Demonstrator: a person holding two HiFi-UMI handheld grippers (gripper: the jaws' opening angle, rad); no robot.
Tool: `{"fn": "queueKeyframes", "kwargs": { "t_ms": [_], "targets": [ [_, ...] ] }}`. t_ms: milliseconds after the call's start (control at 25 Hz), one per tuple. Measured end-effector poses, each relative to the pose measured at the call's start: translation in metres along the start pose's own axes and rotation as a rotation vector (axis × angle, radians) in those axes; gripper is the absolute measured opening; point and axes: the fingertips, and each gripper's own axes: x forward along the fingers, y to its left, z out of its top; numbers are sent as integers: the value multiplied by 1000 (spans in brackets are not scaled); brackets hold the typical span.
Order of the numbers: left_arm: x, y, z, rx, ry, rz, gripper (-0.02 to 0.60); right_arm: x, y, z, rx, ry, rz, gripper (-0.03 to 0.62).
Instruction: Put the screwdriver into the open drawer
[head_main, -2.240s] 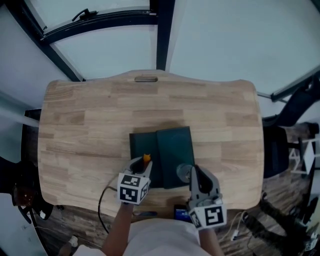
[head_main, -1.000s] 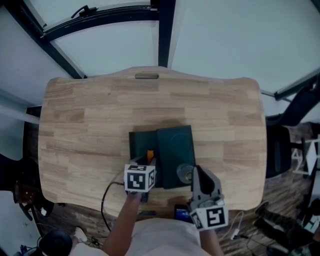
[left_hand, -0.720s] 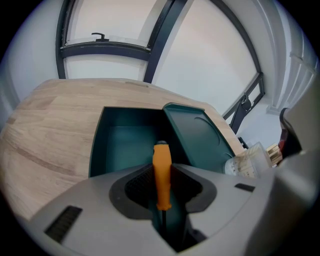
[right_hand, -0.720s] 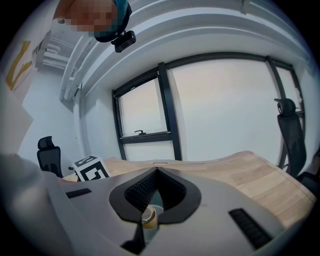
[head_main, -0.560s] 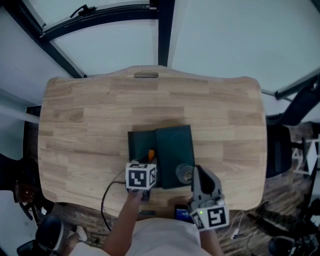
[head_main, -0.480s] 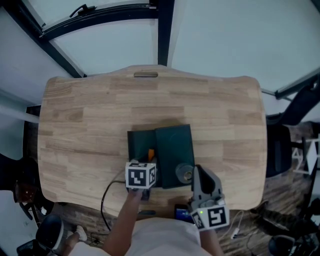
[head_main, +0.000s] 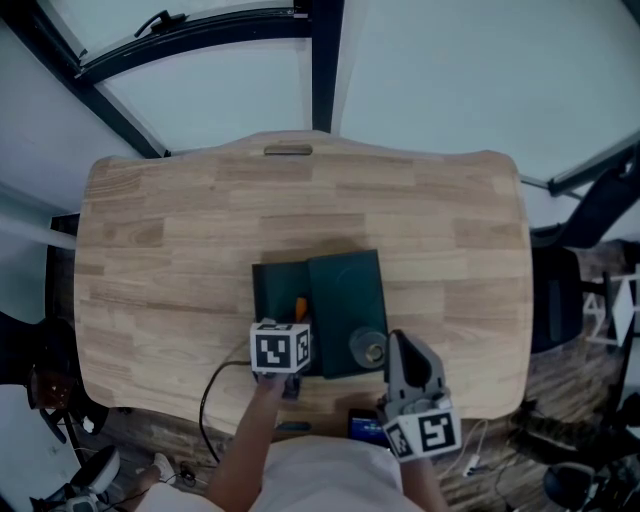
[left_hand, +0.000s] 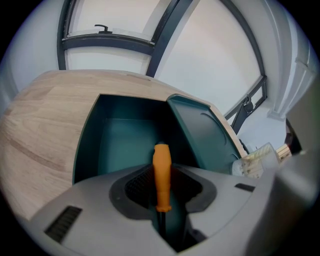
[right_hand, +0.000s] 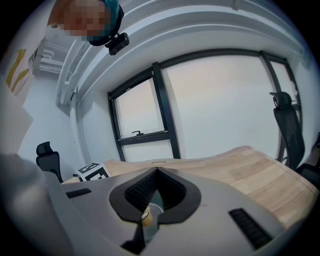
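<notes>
Grips the one orange screwdriver (left_hand: 162, 172) in the left tongs (head_main: 294, 321), handle tip just above the one open drawer (left_hand: 125, 107). Pinches one round knob (head_main: 368, 347) shut in the right tongs (head_main: 386, 346), just right of that drawer. All on one wooden counter (head_main: 180, 250).

one screwdriver (left_hand: 161, 170), one drawer (left_hand: 117, 142) (open), one knob (head_main: 368, 347)

The left gripper (left_hand: 163, 172) has tipped upright and carried the screwdriver (left_hand: 161, 165) farther over the drawer (left_hand: 120, 140).
</notes>
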Motion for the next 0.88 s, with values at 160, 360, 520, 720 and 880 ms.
{"fn": "queueKeyframes", "kwargs": {
  "t_ms": [160, 360, 520, 720, 880],
  "targets": [
    [1, 1, -1, -22, -1, -25, 109, 1, 0, 0, 1, 0, 2, -3],
    [2, 1, 0, -28, -7, -25, 109, 4, 0, 1, 1, -2, 8, -3],
    [3, 1, -1, -26, -7, -21, 109, 3, -1, -1, -2, 1, 8, -3],
    [3, 0, -2, -15, -6, -23, 109, 3, 0, -2, 4, 2, 7, -3],
    [3, -2, -2, 0, -12, -15, 109, 1, -2, -3, 2, 4, 3, -3]
  ]
}}
